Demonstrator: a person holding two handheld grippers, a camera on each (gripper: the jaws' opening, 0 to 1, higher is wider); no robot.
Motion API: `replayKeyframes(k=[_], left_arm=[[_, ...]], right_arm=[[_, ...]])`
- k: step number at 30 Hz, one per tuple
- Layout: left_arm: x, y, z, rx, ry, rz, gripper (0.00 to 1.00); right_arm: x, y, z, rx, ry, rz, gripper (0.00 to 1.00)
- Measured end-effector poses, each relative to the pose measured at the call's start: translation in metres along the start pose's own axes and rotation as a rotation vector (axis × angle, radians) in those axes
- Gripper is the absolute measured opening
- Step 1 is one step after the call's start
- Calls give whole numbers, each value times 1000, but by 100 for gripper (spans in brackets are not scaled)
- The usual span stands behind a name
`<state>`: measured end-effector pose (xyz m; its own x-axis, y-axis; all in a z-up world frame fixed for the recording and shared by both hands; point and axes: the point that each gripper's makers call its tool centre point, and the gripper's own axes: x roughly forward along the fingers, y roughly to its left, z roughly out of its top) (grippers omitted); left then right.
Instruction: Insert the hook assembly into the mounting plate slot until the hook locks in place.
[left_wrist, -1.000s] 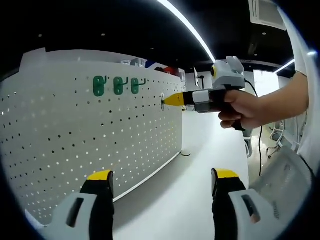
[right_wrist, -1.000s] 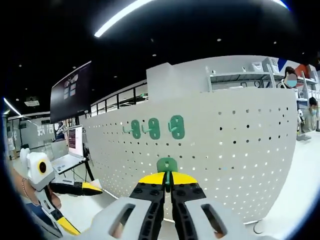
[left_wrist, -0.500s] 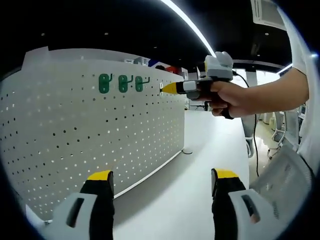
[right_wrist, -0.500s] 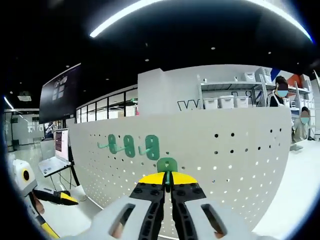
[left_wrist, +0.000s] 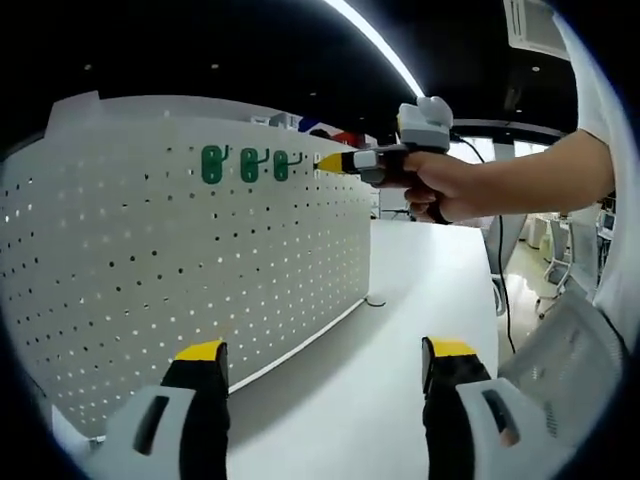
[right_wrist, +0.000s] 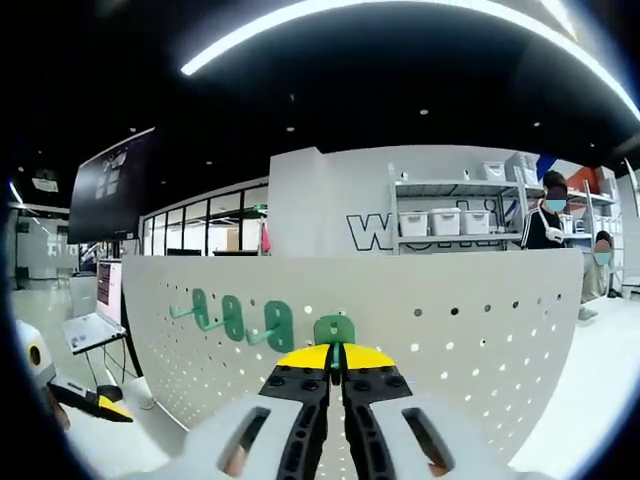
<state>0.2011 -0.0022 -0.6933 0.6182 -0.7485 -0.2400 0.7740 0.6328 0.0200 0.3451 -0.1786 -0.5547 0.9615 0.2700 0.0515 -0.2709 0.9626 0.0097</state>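
A white pegboard (left_wrist: 180, 260) stands upright, with three green hooks (left_wrist: 249, 165) side by side in its top row. My left gripper (left_wrist: 325, 352) is open and empty, low in front of the board. In the left gripper view a hand holds my right gripper (left_wrist: 330, 162), its yellow tips just right of the third hook. In the right gripper view my right gripper (right_wrist: 335, 357) is shut on a green hook plate (right_wrist: 334, 329), close to the pegboard (right_wrist: 460, 340) and just right of the three mounted hooks (right_wrist: 232, 315).
The white tabletop (left_wrist: 400, 330) runs along the board's foot, with a cable (left_wrist: 374, 302) lying on it. My left gripper (right_wrist: 88, 401) shows at lower left of the right gripper view, near a laptop (right_wrist: 85, 325). Shelves with bins (right_wrist: 440, 222) and people stand behind the board.
My right gripper has risen with the green hook from mid-board height to the top row, closing in beside the three hooks. The left gripper has stayed open and almost still.
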Motion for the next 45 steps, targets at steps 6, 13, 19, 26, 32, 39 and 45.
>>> replayKeyframes(k=[6, 13, 19, 26, 32, 39, 45], left_arm=[[-1, 0, -1, -1, 1, 1, 81], [-2, 1, -1, 0, 2, 2, 81], [-3, 2, -2, -2, 4, 4, 80], [-2, 2, -4, -6, 9, -2, 80], [-3, 5, -5, -7, 12, 2, 80], [-5, 6, -6, -8, 12, 6, 79], [-5, 5, -7, -4, 15, 4, 79]], right_arm=[[5, -1, 3, -10, -5, 0, 1], [9, -1, 4, -22, -12, -3, 1], [12, -2, 6, -23, -13, -1, 1], [14, -3, 3, -21, -6, -10, 1], [15, -2, 2, -26, -6, -21, 1], [17, -1, 1, -35, -4, -68, 1], [18, -2, -1, -46, -2, -128, 1]])
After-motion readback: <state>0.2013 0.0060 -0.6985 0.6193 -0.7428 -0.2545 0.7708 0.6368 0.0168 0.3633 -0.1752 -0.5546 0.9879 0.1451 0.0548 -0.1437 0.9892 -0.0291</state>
